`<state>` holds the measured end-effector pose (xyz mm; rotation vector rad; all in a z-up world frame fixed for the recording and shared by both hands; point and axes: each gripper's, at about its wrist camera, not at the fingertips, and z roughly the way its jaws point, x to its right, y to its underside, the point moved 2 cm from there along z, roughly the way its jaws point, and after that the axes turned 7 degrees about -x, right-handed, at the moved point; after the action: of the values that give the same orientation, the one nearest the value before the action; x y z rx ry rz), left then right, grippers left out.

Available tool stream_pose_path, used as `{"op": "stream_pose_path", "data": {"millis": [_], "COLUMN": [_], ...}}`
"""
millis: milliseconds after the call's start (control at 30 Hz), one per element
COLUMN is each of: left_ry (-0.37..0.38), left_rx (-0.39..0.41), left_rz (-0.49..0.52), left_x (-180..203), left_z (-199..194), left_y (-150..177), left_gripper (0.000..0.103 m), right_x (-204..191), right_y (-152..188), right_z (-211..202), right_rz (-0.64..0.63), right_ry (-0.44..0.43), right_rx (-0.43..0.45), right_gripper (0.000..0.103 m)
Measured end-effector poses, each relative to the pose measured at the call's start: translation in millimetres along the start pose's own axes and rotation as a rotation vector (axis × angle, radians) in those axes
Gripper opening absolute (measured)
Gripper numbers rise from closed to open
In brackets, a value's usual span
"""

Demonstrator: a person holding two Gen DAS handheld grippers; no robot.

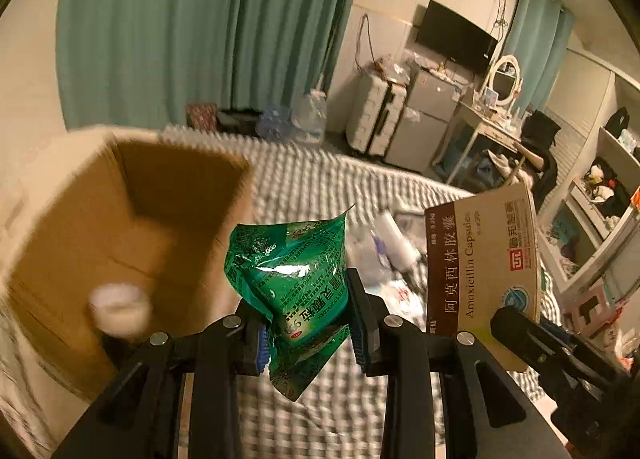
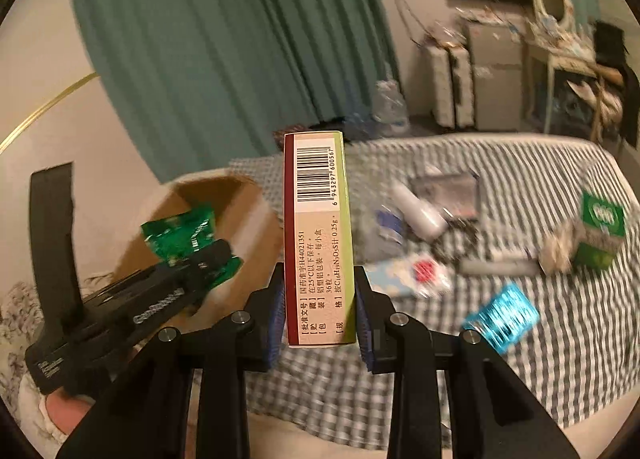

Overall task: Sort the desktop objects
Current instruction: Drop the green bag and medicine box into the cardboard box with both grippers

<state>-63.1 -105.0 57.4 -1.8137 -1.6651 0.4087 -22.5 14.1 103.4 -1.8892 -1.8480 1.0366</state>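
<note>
Both grippers carry medicine near the carton.

The left gripper (image 1: 306,323) is clenched on a green sachet (image 1: 296,279), which sticks up between its pads, just right of the open carton (image 1: 120,227). The right gripper (image 2: 320,319) clamps a capsule box (image 2: 318,239) upright, barcode edge facing the camera, right of the carton. Only the left view shows a white cup (image 1: 120,309) inside the carton; only the right view shows a blue packet (image 2: 502,317) and a green box (image 2: 600,235) on the checked bedcover (image 2: 540,379), well right of the carton.
</note>
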Motion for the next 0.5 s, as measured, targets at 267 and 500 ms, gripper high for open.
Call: {"op": "stream_pose_path", "data": {"millis": [267, 500], "left_ry": [-0.096, -0.179], "left_rx": [0.037, -0.05], "left_rz": [-0.015, -0.081], "left_x": [-67, -130], "left_z": [-20, 11], "left_y": [-27, -11], "left_gripper": [0.032, 0.032], "right_x": [-89, -132], "right_y": [-35, -34], "right_z": [33, 108], "right_rz": [-0.168, -0.211], "right_ry": [-0.115, -0.155], "right_rx": [-0.037, -0.162], "right_gripper": [0.029, 0.029]}}
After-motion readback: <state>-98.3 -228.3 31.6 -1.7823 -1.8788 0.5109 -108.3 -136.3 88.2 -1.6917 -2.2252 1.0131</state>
